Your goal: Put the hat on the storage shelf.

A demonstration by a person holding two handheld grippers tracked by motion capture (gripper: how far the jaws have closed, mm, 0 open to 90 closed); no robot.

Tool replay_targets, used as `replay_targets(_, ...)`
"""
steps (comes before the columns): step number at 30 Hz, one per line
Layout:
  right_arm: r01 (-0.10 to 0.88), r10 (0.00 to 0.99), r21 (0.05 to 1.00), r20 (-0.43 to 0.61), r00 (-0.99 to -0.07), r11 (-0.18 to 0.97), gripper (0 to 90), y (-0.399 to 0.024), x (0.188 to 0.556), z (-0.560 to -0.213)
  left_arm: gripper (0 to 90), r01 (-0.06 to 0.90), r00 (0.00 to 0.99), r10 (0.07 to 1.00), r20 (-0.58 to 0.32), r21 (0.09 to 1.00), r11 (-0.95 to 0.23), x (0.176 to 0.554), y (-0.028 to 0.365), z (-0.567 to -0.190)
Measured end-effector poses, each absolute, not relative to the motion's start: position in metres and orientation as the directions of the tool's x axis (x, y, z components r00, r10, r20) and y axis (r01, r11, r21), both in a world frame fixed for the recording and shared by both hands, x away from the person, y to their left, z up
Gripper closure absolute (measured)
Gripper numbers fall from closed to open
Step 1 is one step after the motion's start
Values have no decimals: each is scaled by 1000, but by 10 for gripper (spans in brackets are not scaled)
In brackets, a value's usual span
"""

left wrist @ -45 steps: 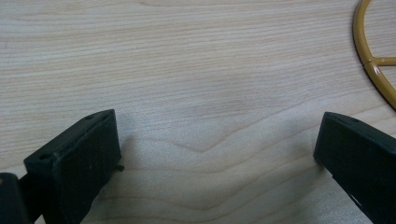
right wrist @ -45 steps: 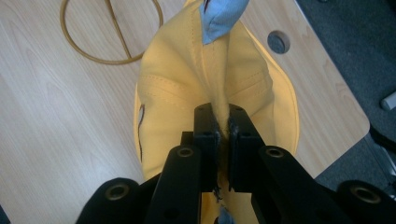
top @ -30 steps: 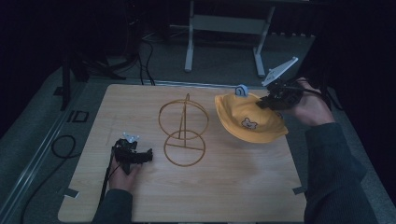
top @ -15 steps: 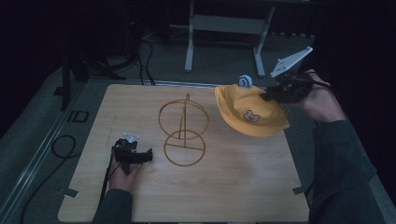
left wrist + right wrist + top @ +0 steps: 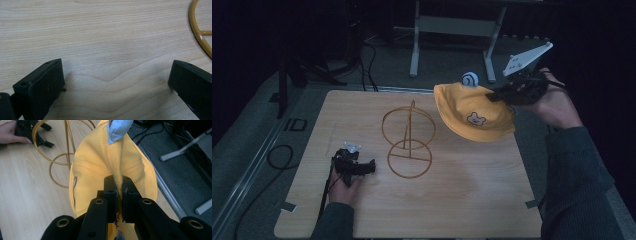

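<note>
A yellow bucket hat [image 5: 474, 112] with a small bear patch hangs above the table's far right corner; its crown is pinched in my right gripper [image 5: 499, 95], which is shut on the hat [image 5: 110, 167]. A pale blue tag [image 5: 117, 130] sticks up from the hat's far side. A gold wire hat stand [image 5: 408, 140] with two rings stands in the middle of the table. My left gripper [image 5: 364, 167] rests on the wood to the left of the stand, open with nothing between its jaws [image 5: 112, 82]; the stand's base ring [image 5: 198, 32] curves past its upper right.
The light wood table [image 5: 462, 200] has bare room at the front and right. Cables and a metal frame leg [image 5: 414, 45] lie on the dark floor behind the table. The table's right edge [image 5: 160, 187] passes under the hat.
My right gripper has lifted the hat up off the table and drawn it slightly toward the far right corner. The left gripper has stayed put.
</note>
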State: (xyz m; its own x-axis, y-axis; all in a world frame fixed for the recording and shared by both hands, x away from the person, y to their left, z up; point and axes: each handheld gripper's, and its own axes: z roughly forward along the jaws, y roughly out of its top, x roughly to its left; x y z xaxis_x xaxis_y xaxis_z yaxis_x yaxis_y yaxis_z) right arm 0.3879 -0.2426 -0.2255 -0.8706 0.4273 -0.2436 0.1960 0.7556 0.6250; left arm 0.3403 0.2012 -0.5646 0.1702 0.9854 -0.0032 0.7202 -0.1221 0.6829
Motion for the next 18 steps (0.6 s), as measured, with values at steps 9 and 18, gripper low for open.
replay_targets(9,163,405,662,-229,-885,731,845,-233,386,-223,4,720,170,985,-3,683,-122,340,201,-565)
replay_targets(18,136,384,670,-237,-892,730,845,-219,385,-219,4,720,169,986,-4,683,-121,340,201,-565)
